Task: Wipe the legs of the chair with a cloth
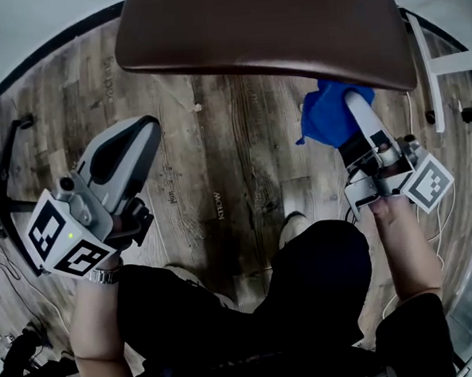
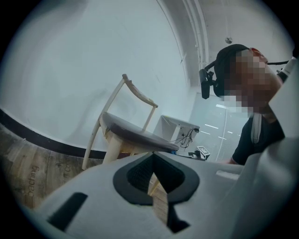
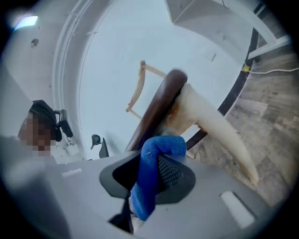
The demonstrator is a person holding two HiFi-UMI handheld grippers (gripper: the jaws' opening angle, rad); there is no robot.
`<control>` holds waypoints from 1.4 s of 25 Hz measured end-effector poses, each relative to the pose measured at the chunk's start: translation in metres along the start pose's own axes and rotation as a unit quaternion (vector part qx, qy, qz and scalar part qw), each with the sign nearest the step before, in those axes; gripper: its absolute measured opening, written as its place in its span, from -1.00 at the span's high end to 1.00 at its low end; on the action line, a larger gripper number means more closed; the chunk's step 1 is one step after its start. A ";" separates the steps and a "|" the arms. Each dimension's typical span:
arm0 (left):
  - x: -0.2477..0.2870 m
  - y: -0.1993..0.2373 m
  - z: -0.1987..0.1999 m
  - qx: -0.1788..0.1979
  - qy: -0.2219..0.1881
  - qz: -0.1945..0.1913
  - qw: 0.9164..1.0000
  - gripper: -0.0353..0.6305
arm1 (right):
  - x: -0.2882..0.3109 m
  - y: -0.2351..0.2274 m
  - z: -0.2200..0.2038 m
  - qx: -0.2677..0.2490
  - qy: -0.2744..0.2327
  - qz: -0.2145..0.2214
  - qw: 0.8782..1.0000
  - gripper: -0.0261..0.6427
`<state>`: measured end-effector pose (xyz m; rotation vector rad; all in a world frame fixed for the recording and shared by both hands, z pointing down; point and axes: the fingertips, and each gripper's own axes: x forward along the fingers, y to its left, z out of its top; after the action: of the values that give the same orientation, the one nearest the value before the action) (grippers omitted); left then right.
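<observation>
On the left, my left gripper hangs over the wooden floor, well apart from the chair. Its jaws are drawn together with nothing in them. Its own view shows the chair off ahead, pale legs under a dark seat. I judge it best held out of the way, or laid on the seat edge if the chair starts to slide.

In the middle and far, the brown seat fills the top of the head view. The legs are hidden beneath it there.

On the right, my right gripper is clamped on the blue cloth, close under the near right edge of the seat. A bunched fold stands out past the pads, and that fold is what should meet the wood. The right gripper view shows one pale leg just beyond the cloth, slanting from the seat down toward the floor — I cannot tell whether cloth and leg touch yet.

To wipe well, I would press the fold against the leg just under the seat. Then I would draw it down the slant in one steady stroke — grip firm, bare tips kept off the wood.
</observation>
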<state>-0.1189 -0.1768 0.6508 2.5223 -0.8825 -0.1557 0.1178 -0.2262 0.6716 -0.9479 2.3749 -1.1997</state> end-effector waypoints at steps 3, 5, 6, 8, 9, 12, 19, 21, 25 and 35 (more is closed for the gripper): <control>0.003 0.006 -0.002 -0.004 0.000 0.008 1.000 0.90 | -0.023 -0.014 0.016 -0.009 -0.027 -0.027 0.999 0.67; 0.004 0.007 -0.003 -0.007 -0.001 0.012 1.000 0.90 | -0.032 -0.020 0.020 -0.011 -0.037 -0.032 0.999 0.67; 0.006 0.007 -0.004 -0.007 0.000 0.011 1.000 0.90 | -0.032 -0.022 0.020 -0.012 -0.037 -0.030 0.999 0.67; 0.009 0.005 -0.005 -0.006 0.004 0.008 1.000 0.90 | -0.030 -0.027 0.016 -0.015 -0.034 -0.029 0.999 0.67; 0.010 0.004 -0.006 -0.004 0.006 0.007 1.000 0.90 | -0.028 -0.031 0.015 -0.017 -0.033 -0.032 0.999 0.67; 0.010 0.004 -0.007 -0.003 0.009 0.009 1.000 0.90 | -0.030 -0.050 0.009 -0.023 -0.036 -0.052 0.998 0.67; 0.005 0.009 -0.009 -0.004 0.015 0.019 1.000 0.90 | -0.022 -0.101 -0.017 -0.007 -0.033 -0.085 0.996 0.67; 0.005 0.010 -0.010 -0.004 0.018 0.020 1.000 0.90 | -0.018 -0.123 -0.034 0.002 -0.022 -0.099 0.995 0.67; 0.004 0.009 -0.013 -0.005 0.022 0.022 0.999 0.90 | -0.019 -0.184 -0.078 0.018 0.016 -0.157 0.987 0.67; -0.002 0.016 -0.018 -0.002 0.034 0.041 0.999 0.90 | -0.027 -0.291 -0.143 -0.002 0.099 -0.269 0.958 0.68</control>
<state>-0.1254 -0.1796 0.6738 2.4672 -0.9566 -0.0447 0.1818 -0.2480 0.9893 -1.6164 2.3379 -1.5370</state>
